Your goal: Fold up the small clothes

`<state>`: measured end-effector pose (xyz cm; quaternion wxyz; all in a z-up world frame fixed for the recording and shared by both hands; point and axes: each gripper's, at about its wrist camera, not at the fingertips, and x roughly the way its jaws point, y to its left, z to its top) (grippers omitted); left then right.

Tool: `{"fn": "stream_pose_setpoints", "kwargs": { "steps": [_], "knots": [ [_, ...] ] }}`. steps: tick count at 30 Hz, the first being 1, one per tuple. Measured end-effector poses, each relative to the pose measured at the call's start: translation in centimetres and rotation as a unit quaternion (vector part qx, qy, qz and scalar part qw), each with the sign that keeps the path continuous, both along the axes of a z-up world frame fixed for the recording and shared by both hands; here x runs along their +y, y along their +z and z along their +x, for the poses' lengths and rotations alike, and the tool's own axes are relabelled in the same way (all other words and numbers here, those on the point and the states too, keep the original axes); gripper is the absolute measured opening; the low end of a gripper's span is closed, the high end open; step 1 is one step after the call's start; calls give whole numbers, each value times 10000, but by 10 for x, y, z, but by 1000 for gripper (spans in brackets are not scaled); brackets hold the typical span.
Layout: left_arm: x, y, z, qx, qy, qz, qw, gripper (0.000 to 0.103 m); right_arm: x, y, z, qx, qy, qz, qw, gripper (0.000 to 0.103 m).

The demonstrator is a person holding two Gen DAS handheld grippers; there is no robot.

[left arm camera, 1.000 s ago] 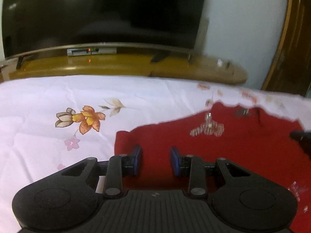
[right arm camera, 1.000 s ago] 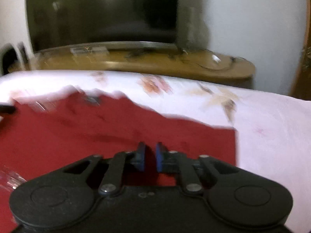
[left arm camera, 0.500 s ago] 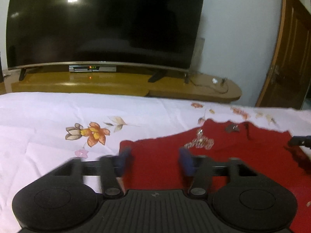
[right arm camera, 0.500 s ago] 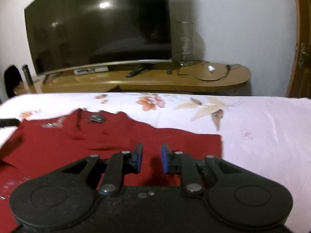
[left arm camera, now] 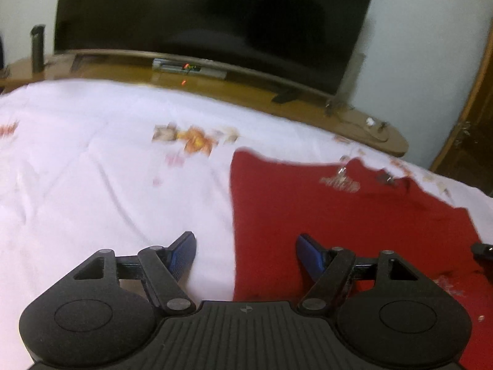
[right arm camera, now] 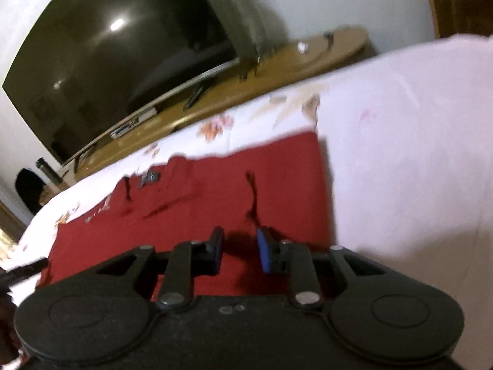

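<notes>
The red garment lies spread on the bed, over a white sheet printed with orange flowers. Its near and side edges run fairly straight, which suggests a fold is already in. The far edge is ragged, with a pale sequin-like motif and a small dark tag near what looks like the neckline. A few dark creases cross the cloth in the right wrist view.

The main risk, as a judgement, is a poor next grasp. The left gripper straddles the garment's left edge, one jaw over bare sheet and the other over red cloth, and its jaws are opening with nothing between them. If it closes from there it could pinch the sheet along with the garment, or catch only one layer, and drag the fold askew.

The right gripper hangs over the red cloth near its right edge, tilted in its view. Its jaws are opening too, with a small gap, and nothing is visibly between them. So narrow a gap could slide off a doubled edge or bunch the fabric. The thin cloth could also ride along if a pad brushes it, undoing the straight edges.

Beyond the bed stand a wooden TV stand and a dark television.
</notes>
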<state>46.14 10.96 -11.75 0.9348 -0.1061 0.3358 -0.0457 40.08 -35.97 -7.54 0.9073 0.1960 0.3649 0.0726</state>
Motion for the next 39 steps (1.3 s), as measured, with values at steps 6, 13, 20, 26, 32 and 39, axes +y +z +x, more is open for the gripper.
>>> {"fn": "stream_pose_setpoints", "kwargs": {
  "steps": [6, 13, 20, 26, 32, 39],
  "knots": [
    [-5, -2, 3, 40, 1, 163, 9999, 73, 0, -7, 7, -106, -83, 288, 9995, 11],
    [-6, -1, 3, 71, -14, 189, 9998, 73, -6, 0, 4, -138, -261, 324, 9990, 24],
    [-10, -1, 4, 105, -24, 342, 9994, 73, -6, 4, 2, -201, -35, 233, 9995, 9],
    [-13, -2, 3, 73, -46, 449, 9990, 73, -3, 15, -18, -321, -65, -53, 9995, 8],
    [-17, 31, -19, -591, 112, 666, 9960, 72, -7, 17, -21, -369, -294, -365, 9982, 23],
    [-79, 1, -2, -53, -893, 867, 9922, 82, 47, 7, -13, -326, 888, -1535, 9836, 16]
  ]
}}
